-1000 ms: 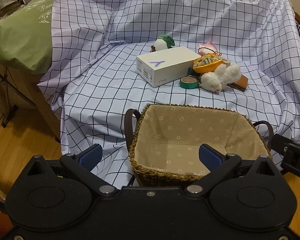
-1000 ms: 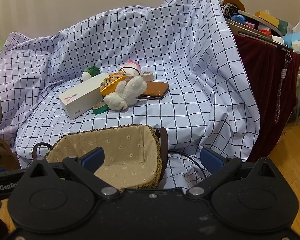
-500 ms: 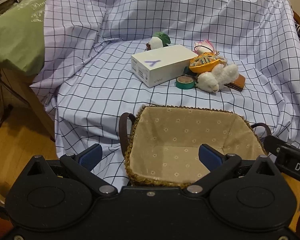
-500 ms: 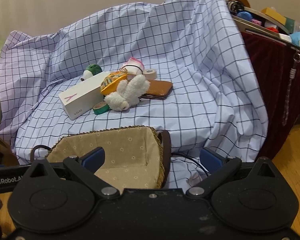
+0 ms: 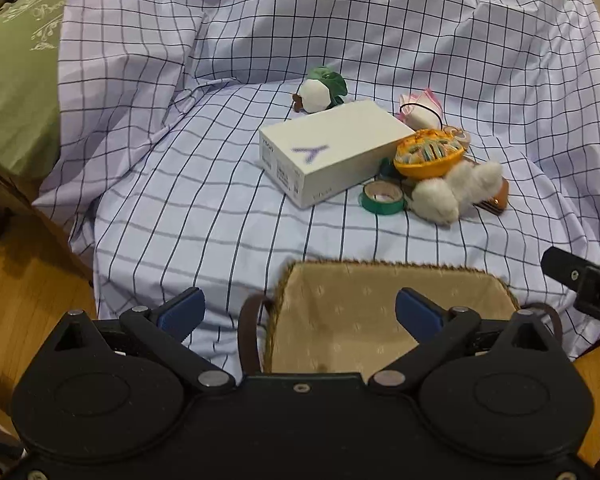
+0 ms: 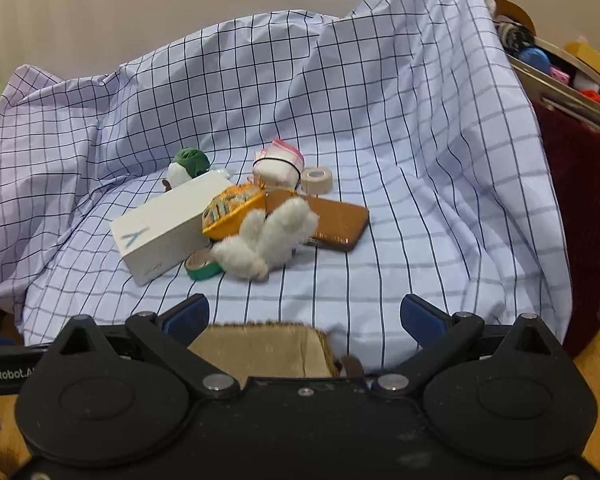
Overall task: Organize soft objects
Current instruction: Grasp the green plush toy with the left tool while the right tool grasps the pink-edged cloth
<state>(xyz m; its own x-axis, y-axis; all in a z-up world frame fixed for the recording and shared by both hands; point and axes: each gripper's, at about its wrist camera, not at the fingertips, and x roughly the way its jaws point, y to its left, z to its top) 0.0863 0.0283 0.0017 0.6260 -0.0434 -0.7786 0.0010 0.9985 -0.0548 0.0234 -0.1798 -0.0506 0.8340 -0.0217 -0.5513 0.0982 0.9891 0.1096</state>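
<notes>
Both grippers empty, hovering at the near edge of the checked sheet (image 5: 204, 200)

Left gripper (image 5: 299, 311) jaws wide, over the lined basket (image 5: 384, 280); right gripper (image 6: 305, 314) jaws wide, at the basket's right rim. Beyond the basket: white box (image 5: 332, 152), with green tape roll (image 5: 382, 198), white plush toy (image 6: 266, 240) and orange pouch (image 5: 428, 156) just right of it, green-and-white plush (image 5: 320, 90) behind it, brown wallet (image 6: 336, 224) under the white plush

Wicker basket (image 5: 496, 280) with matt floral cloth lining; smooth checked cotton sheet (image 5: 220, 208); fluffy white plush (image 6: 268, 240); matt cardboard box (image 5: 332, 152); glossy brown wallet (image 6: 336, 224)
</notes>
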